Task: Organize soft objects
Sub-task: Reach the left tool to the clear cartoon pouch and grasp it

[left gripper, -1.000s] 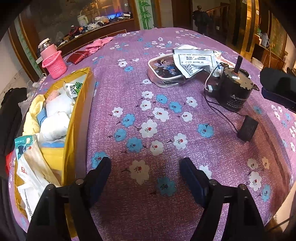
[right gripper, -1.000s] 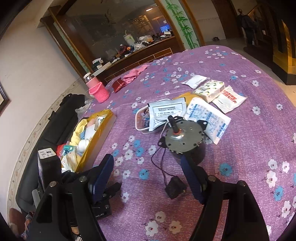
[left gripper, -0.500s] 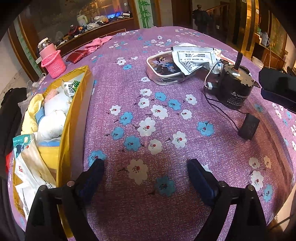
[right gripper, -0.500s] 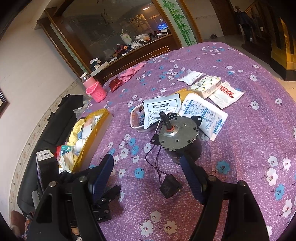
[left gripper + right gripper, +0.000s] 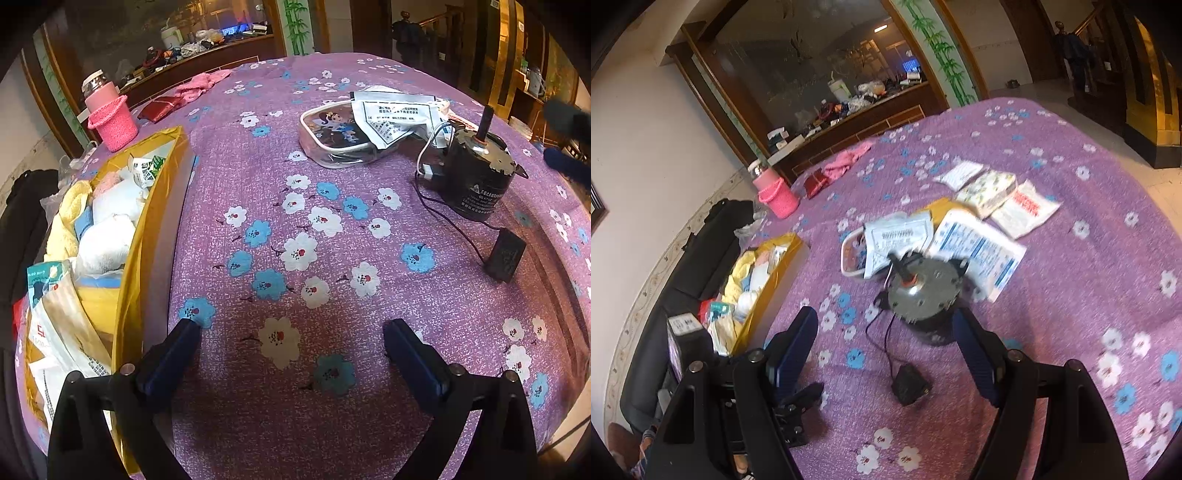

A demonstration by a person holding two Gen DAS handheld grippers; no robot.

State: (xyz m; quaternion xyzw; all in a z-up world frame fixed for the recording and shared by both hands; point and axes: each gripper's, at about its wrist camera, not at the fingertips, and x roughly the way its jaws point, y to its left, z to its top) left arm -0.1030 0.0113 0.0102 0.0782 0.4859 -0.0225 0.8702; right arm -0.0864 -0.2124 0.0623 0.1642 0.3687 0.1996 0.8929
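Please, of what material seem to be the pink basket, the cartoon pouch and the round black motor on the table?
Pink mesh basket: looks like moulded plastic, matt, with an open lattice wall.
Clear cartoon-print pouch: seemingly soft transparent vinyl with white piping; it shines and its contents show through.
Round black motor: probably metal, with a dark painted can and a dull grey top plate with notched edges; I cannot be certain.

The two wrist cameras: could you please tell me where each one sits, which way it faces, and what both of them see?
Left wrist: on the left gripper, angled down at the purple cloth; yellow box at left; its own open, empty fingers show, having just been opening.
Right wrist: on the right gripper, looking across the table at the motor; its open fingers and the left gripper's body show.
Shared: motor, yellow box, clear pouch, pink basket.
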